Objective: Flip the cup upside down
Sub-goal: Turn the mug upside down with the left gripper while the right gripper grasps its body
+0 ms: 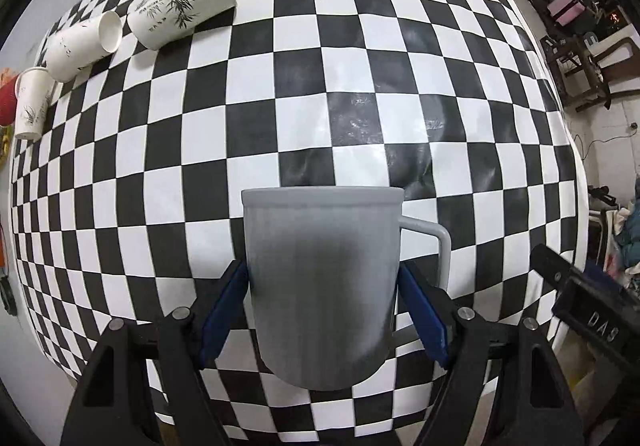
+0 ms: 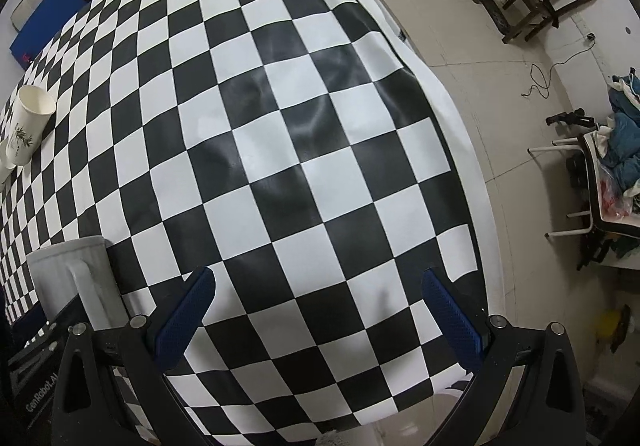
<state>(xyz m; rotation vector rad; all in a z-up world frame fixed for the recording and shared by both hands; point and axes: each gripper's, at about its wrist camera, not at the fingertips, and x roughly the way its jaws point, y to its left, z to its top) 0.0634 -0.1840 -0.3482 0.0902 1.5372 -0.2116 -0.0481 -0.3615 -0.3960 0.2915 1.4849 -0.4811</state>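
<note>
At about nine o'clock in the left wrist view a small paper cup [image 1: 31, 102] stands upright near the counter's far-left edge. Next to it, toward ten o'clock, a second paper cup [image 1: 82, 46] lies on its side with its mouth facing right, and at eleven o'clock a larger paper cup [image 1: 180, 6] with a bamboo print also lies on its side. None of them is touched.

Lower down, at six o'clock, the left tongs [image 1: 322, 306] are closed on the grey mug [image 1: 320, 286]. One blue pad presses each flank of its body, and the handle [image 1: 434, 246] sticks out toward three o'clock, clear of the pads. The wider rimmed end points away from the camera and the rounded end sits nearest the lens. Whether that far end is the open mouth I cannot tell, since no opening shows. The mug appears lifted off the checkered counter [image 1: 360, 66], though the fisheye makes contact hard to judge.

In the right wrist view the same mug shows at eight o'clock. The right tongs [image 2: 316, 310] are spread wide over bare checkered cloth, holding nothing.

My judgement is that the grasp is done and the turn itself is either under way or just ahead. What remains is to rotate the mug until its mouth faces down, set it on the counter and release it.
</note>
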